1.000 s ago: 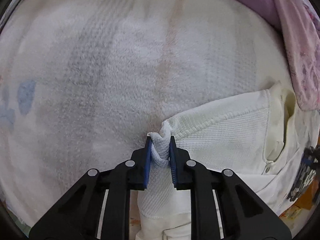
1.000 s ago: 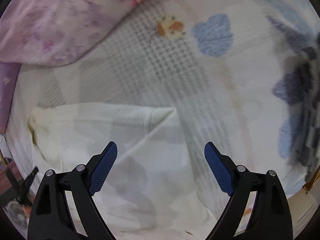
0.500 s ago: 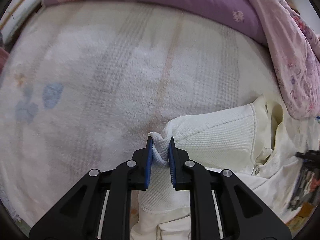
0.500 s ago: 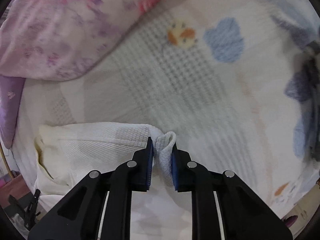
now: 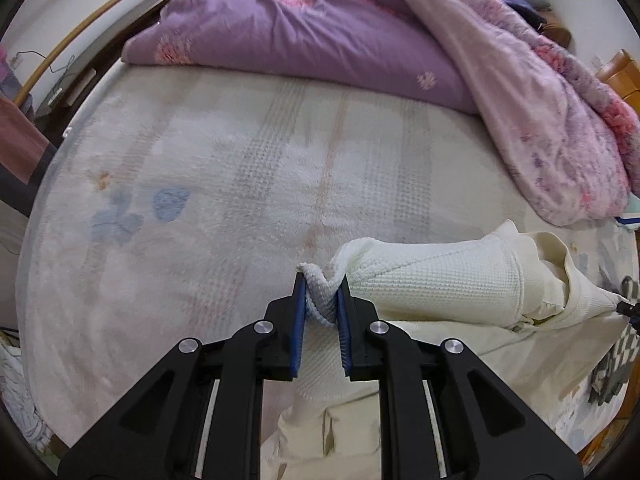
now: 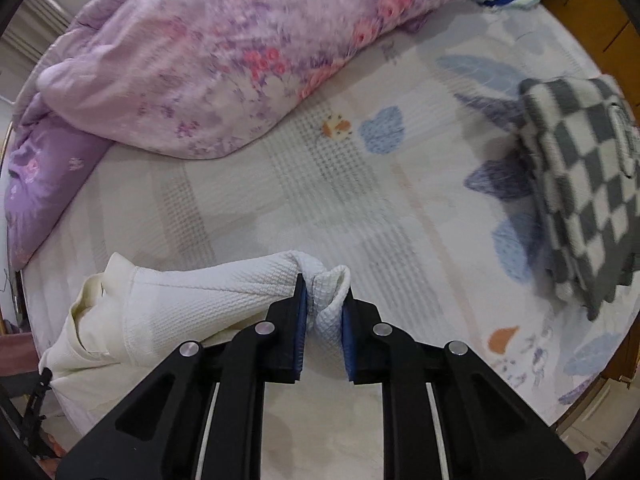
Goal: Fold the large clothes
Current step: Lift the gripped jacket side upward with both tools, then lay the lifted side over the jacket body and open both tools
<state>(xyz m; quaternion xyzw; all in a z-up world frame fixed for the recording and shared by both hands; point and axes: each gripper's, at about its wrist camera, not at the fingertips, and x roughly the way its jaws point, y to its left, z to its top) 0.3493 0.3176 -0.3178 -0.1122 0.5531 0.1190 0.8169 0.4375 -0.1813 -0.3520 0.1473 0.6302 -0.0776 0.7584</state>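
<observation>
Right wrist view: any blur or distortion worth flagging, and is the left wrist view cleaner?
Right wrist view: checkered cloth and floral quilt smeared; right claw sharp. Left wrist view: bedspread slightly soft, left claw crisp. Both: fisheye bending, dark corners.

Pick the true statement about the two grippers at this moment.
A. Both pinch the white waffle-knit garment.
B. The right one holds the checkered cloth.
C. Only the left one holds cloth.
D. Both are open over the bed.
A: the left gripper and the right gripper each have a bunch of the white waffle-knit garment pinched between blue pads.
</observation>
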